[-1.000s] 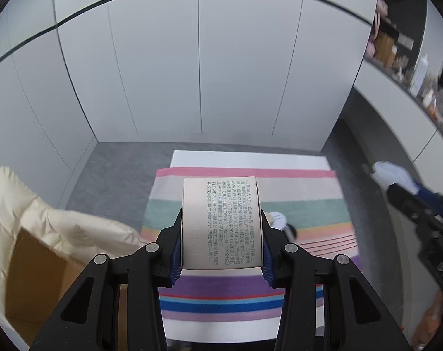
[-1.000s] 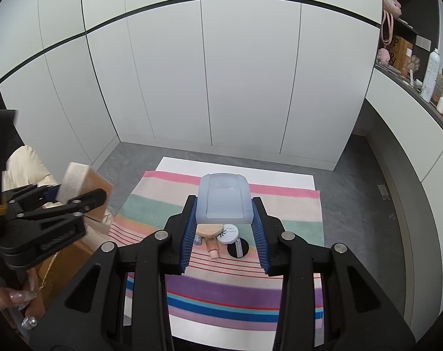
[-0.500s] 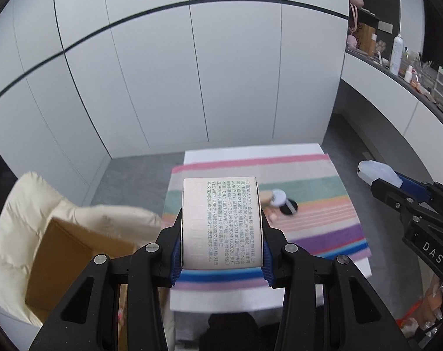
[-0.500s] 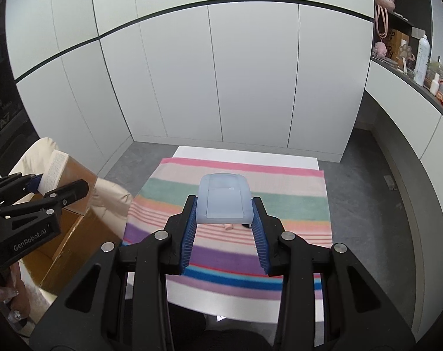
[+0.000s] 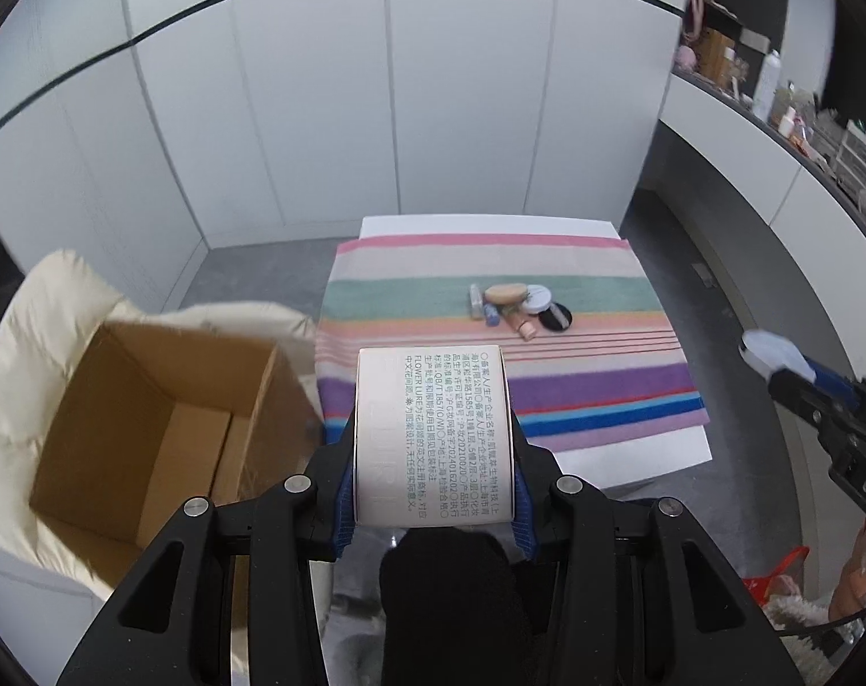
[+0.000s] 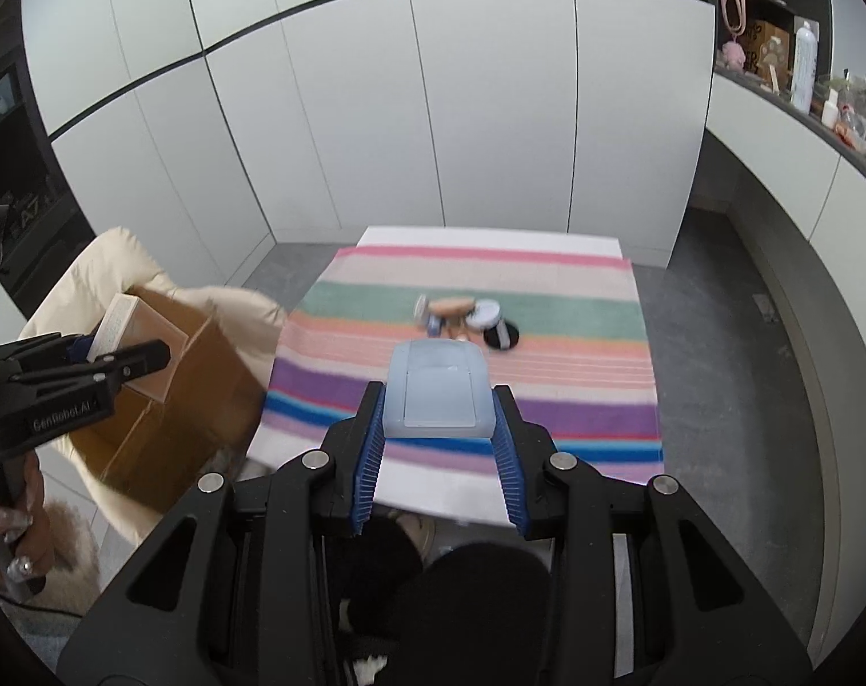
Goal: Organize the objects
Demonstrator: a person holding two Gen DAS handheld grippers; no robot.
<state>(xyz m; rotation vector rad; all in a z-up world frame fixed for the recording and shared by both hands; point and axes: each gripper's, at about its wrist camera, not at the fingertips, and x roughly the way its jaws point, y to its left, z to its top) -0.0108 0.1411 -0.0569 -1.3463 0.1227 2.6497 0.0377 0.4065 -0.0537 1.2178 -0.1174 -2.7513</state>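
Note:
My left gripper [image 5: 433,434] is shut on a pale pink carton [image 5: 433,400] with printed text, held off the near edge of the table. An open cardboard box [image 5: 147,417] stands just to its left. My right gripper [image 6: 437,400] is shut on a pale blue translucent case [image 6: 435,389] above the striped cloth's [image 6: 575,400] near edge. The right wrist view also shows the left gripper [image 6: 118,354] with its carton [image 6: 115,326] over the cardboard box [image 6: 170,400]. Several small cosmetics [image 5: 518,308] lie clustered mid-cloth.
A cream padded coat [image 5: 44,308] wraps the cardboard box. White cabinet doors [image 5: 375,86] close the far side. A shelf with bottles [image 5: 775,91] runs along the right. Grey floor [image 6: 718,343] surrounds the table. A person's dark-clad legs [image 5: 450,600] are below the grippers.
Both grippers have drawn back from the table and swung left, each still holding its item. The cardboard box now fills more of the left side, and the cosmetics lie farther off.

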